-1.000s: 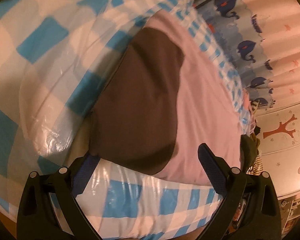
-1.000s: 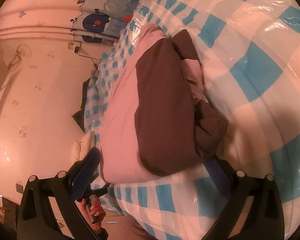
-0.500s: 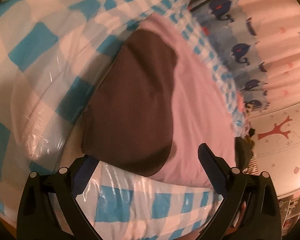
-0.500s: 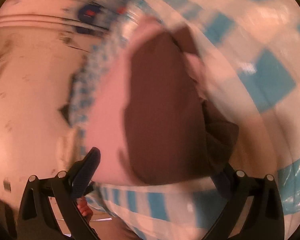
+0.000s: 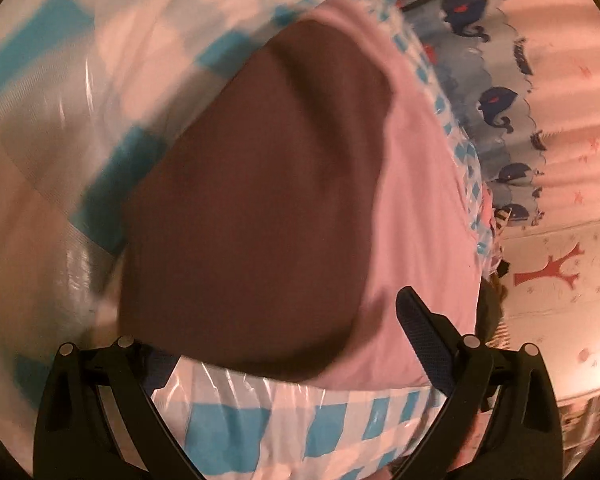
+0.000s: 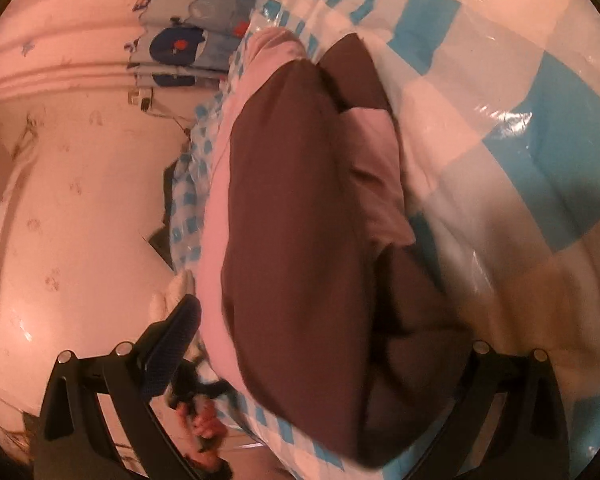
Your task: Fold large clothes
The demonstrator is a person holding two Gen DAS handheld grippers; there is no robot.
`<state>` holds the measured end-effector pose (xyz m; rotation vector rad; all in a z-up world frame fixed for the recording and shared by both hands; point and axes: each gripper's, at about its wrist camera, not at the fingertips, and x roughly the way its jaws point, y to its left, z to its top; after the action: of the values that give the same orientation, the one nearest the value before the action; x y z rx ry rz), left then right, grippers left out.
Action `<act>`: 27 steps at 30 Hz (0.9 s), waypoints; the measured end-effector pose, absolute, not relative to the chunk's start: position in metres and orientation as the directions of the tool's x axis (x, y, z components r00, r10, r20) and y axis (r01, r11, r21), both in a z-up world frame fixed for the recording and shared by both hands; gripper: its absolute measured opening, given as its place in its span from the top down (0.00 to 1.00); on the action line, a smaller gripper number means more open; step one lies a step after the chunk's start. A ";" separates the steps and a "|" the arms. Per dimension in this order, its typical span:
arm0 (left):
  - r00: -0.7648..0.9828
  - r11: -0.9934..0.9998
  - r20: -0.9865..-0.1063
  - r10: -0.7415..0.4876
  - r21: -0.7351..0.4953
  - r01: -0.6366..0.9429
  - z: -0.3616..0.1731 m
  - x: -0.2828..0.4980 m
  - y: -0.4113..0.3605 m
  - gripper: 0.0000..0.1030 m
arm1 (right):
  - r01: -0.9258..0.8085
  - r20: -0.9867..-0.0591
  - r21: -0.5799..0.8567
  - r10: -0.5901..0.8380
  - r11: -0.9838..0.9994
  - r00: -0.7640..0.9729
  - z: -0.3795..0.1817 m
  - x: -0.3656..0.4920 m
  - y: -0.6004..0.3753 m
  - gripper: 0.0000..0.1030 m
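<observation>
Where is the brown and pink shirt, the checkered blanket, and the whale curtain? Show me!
brown and pink shirt (image 5: 260,208), left wrist view, middle of its brown panel.
checkered blanket (image 6: 539,168), right wrist view, a blue square under the shiny plastic cover.
whale curtain (image 5: 495,100), left wrist view, on a dark blue whale.

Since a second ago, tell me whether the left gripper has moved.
Yes. The left gripper has closed in on the brown-and-pink garment; against the whale curtain, the garment looms larger.
</observation>
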<state>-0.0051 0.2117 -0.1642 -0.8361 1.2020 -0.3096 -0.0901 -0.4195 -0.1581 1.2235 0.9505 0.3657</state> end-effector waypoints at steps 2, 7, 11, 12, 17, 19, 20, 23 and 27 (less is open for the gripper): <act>0.376 0.678 -0.694 -0.613 -0.707 -0.200 -0.164 -0.005 0.209 0.09 | 0.244 -0.420 0.907 0.693 0.344 0.586 -0.160 -0.088 -0.419 0.05; 0.383 0.676 -0.693 -0.610 -0.708 -0.205 -0.165 -0.002 0.206 0.09 | 0.275 -0.484 0.875 0.694 0.399 0.533 -0.161 -0.079 -0.412 0.05; 0.383 0.658 -0.690 -0.614 -0.716 -0.233 -0.169 -0.006 0.215 0.09 | 0.291 -0.489 0.872 0.713 0.393 0.502 -0.162 -0.074 -0.412 0.05; 0.381 0.660 -0.693 -0.612 -0.713 -0.237 -0.169 -0.006 0.215 0.09 | 0.288 -0.484 0.875 0.713 0.388 0.508 -0.162 -0.075 -0.412 0.05; 0.381 0.672 -0.706 -0.597 -0.699 -0.243 -0.171 -0.010 0.219 0.09 | 0.279 -0.516 0.856 0.682 0.436 0.518 -0.162 -0.080 -0.413 0.25; 0.383 0.680 -0.712 -0.588 -0.692 -0.243 -0.170 -0.009 0.217 0.09 | 0.270 -0.515 0.856 0.680 0.441 0.522 -0.159 -0.079 -0.411 0.37; 0.385 0.685 -0.716 -0.582 -0.687 -0.243 -0.169 -0.009 0.215 0.10 | 0.262 -0.514 0.856 0.675 0.446 0.529 -0.157 -0.081 -0.412 0.43; 0.396 0.710 -0.730 -0.556 -0.666 -0.229 -0.166 -0.009 0.213 0.27 | 0.241 -0.524 0.846 0.657 0.476 0.542 -0.150 -0.082 -0.408 0.52; 0.438 0.742 -0.736 -0.516 -0.640 -0.200 -0.154 -0.016 0.210 0.53 | 0.211 -0.556 0.814 0.619 0.542 0.555 -0.133 -0.081 -0.402 0.57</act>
<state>-0.0157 0.2104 -0.1543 -0.7452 1.1258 -0.2209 -0.0810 -0.4019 -0.1331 1.0024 0.9868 0.2955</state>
